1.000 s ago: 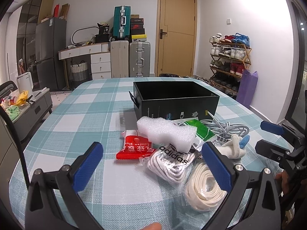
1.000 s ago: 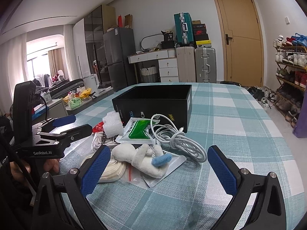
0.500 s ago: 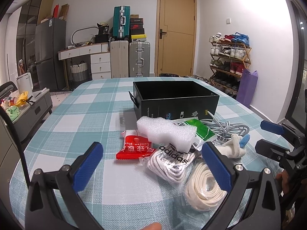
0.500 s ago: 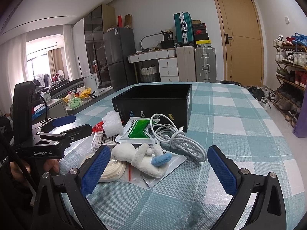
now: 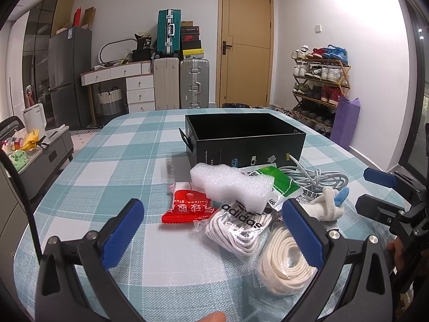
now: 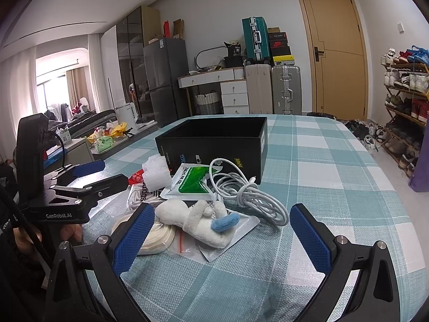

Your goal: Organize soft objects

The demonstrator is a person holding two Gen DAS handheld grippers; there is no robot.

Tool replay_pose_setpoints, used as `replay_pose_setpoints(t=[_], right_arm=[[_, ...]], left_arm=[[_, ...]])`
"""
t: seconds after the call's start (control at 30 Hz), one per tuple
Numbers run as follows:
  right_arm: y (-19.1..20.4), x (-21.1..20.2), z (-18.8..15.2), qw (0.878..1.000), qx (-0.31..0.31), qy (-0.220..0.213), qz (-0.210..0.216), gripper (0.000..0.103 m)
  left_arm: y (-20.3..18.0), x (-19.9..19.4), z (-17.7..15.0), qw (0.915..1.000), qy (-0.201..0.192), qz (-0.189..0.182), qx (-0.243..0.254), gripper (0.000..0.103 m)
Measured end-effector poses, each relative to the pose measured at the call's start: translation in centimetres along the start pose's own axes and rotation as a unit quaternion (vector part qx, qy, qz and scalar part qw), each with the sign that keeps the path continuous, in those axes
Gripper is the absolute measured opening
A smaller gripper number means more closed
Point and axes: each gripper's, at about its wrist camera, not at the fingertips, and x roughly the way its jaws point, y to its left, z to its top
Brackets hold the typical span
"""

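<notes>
An open black box (image 5: pixel 245 136) (image 6: pixel 214 145) stands on the checked tablecloth. In front of it lies a pile: white foam (image 5: pixel 230 182) (image 6: pixel 155 171), a red packet (image 5: pixel 187 209), bagged white adidas laces (image 5: pixel 236 228), a bagged cream cord coil (image 5: pixel 284 263) (image 6: pixel 152 237), a green-white sachet (image 5: pixel 276 182) (image 6: pixel 193 182), a white cable (image 5: pixel 321 179) (image 6: pixel 249 196) and a white plush toy with a blue part (image 5: pixel 327 206) (image 6: pixel 198 222). My left gripper (image 5: pixel 214 230) is open, low, just before the laces. My right gripper (image 6: pixel 222 236) is open, just before the plush toy.
The table's checked cloth (image 5: pixel 128 161) runs left and behind the box; its right side (image 6: pixel 321 161) shows in the right wrist view. The other gripper shows at the right edge (image 5: pixel 386 196) and at the left (image 6: pixel 80 185). Furniture, suitcases and a shoe rack stand beyond.
</notes>
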Motion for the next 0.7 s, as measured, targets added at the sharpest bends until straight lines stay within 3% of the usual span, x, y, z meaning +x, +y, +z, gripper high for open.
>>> replay_pose_setpoints(t=[0.37,0.7], right_arm=[[0.0,0.3,0.0,1.000,0.003,0.015,0.003,0.103],[0.2,1.0,0.5,0.999,0.003,0.043,-0.022,0.103]], left_arm=[[-0.1,0.0,0.1,1.0000,-0.001,-0.001,-0.001,0.103],[-0.1,-0.1,0.1,1.0000,0.001,-0.006,0.001,0.103]])
